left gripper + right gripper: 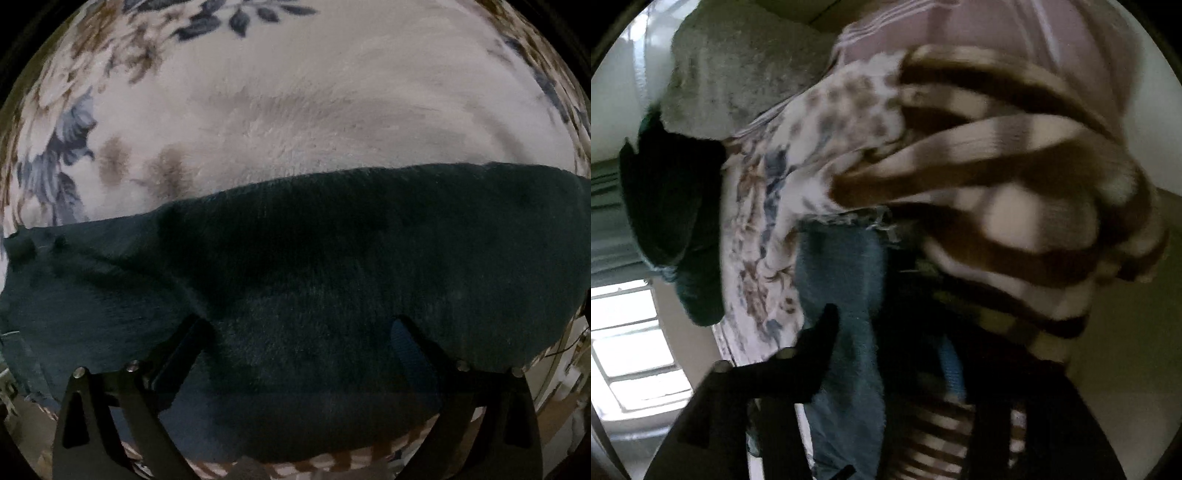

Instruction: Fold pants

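The dark teal pants lie flat across a white floral blanket in the left wrist view. My left gripper is open just above the near part of the pants, fingers wide apart, holding nothing. In the tilted, blurred right wrist view a blue denim garment with a frayed hem hangs between my right gripper's fingers; the right finger is lost in shadow, so I cannot tell whether the gripper grips the denim. The dark pants show at the left.
A brown-and-white striped blanket is bunched beside the denim. A grey fuzzy cloth and a pink striped cloth lie beyond. A bright window is at the left. The bed edge shows at the bottom right.
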Demonstrator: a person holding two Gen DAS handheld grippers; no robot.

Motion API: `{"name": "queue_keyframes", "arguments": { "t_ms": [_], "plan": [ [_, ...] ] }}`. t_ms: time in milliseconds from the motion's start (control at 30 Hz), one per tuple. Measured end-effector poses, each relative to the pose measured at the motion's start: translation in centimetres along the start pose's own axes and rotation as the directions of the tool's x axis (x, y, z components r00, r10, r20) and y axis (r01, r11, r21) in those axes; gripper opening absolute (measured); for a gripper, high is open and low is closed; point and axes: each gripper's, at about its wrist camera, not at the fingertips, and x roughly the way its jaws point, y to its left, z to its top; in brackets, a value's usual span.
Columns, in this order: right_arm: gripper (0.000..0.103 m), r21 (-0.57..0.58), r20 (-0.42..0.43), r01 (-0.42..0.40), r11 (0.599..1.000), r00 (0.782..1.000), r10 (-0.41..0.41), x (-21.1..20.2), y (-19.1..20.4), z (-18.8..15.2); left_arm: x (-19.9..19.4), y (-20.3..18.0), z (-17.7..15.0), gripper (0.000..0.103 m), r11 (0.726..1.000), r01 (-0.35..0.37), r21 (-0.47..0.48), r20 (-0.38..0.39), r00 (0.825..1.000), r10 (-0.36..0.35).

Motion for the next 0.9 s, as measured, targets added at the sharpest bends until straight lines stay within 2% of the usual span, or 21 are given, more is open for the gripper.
{"name": "queue_keyframes", "arguments": {
  "t_ms": [67,200,233,267,333,400,433,500,533,567,600,667,700,767,833,900],
  "plan": [
    [0.066,-0.019,0.001,-0.033,0.999,0.999,0.033,1.5,0.5,0.1,0.4,0.2,-0.4,0.103,1.000,0.008,-0.007,0.008,1.000,-0.008],
    [0.066,-0.052,0.018,-0.176,0.983,0.984,0.178,2.5,2.2,0.0,0.8,-0.1,-0.7,0.103,1.000,0.007,-0.012,0.040,0.999,-0.007],
    [0.066,-0.047,0.008,-0.225,0.973,0.974,0.225,2.9,2.2,-0.2,1.0,-0.4,-0.7,0.103,1.000,0.007,-0.015,0.044,0.999,-0.006],
    [0.066,-0.027,-0.033,-0.284,0.959,0.959,0.283,3.6,1.9,-0.5,0.9,1.1,-1.1,0.103,1.000,0.008,-0.016,0.041,0.999,-0.008],
    [0.066,0.009,-0.086,-0.342,0.940,0.936,0.341,5.0,1.6,-1.1,1.0,1.0,-1.0,0.103,1.000,0.010,-0.020,0.032,0.999,-0.010],
    [0.066,0.019,-0.094,-0.409,0.912,0.908,0.409,4.8,1.6,-1.4,0.7,2.4,-0.8,0.103,1.000,0.014,-0.020,0.021,1.000,-0.013],
    [0.066,0.015,-0.094,-0.419,0.908,0.903,0.418,4.9,1.7,-1.3,0.5,2.6,-0.2,0.103,1.000,0.016,-0.021,0.018,1.000,-0.015],
    [0.065,0.006,-0.100,-0.386,0.922,0.918,0.385,5.6,1.8,-1.2,0.6,2.3,0.1,0.103,1.000,0.013,-0.022,0.017,1.000,-0.012],
    [0.062,-0.016,-0.110,-0.335,0.942,0.937,0.331,6.2,2.2,-1.3,0.8,2.1,0.2,0.103,1.000,0.010,-0.023,0.018,1.000,-0.010],
    [0.047,-0.052,-0.112,-0.271,0.961,0.958,0.264,6.5,2.7,-1.4,0.8,1.9,0.3,0.103,1.000,0.009,-0.023,0.018,1.000,-0.008],
    [0.028,-0.072,-0.104,-0.228,0.971,0.970,0.220,6.7,2.9,-1.5,0.6,3.1,0.1,0.103,1.000,0.010,-0.022,0.015,1.000,-0.010],
    [0.012,-0.050,-0.066,-0.196,0.979,0.979,0.192,6.5,3.0,-1.6,0.5,3.8,0.2,0.103,1.000,0.017,-0.021,0.007,1.000,-0.017],
    [0.009,-0.048,-0.044,-0.188,0.981,0.982,0.185,6.0,3.2,-1.7,0.4,3.8,0.3,0.103,0.999,0.025,-0.026,0.006,1.000,-0.024],
    [0.007,-0.060,0.002,-0.169,0.984,0.986,0.169,4.4,4.0,-2.2,-0.4,6.4,0.2,0.103,0.999,0.031,-0.025,0.012,0.999,-0.031],
    [0.007,-0.087,0.027,-0.156,0.984,0.987,0.159,3.3,5.1,-2.9,-0.5,6.2,0.4,0.103,0.999,0.020,-0.026,0.017,1.000,-0.020],
    [0.007,-0.149,0.053,-0.104,0.983,0.992,0.112,2.0,7.0,-4.1,-1.0,6.4,0.0,0.103,1.000,0.012,-0.026,0.018,1.000,-0.012]
  ]
}}
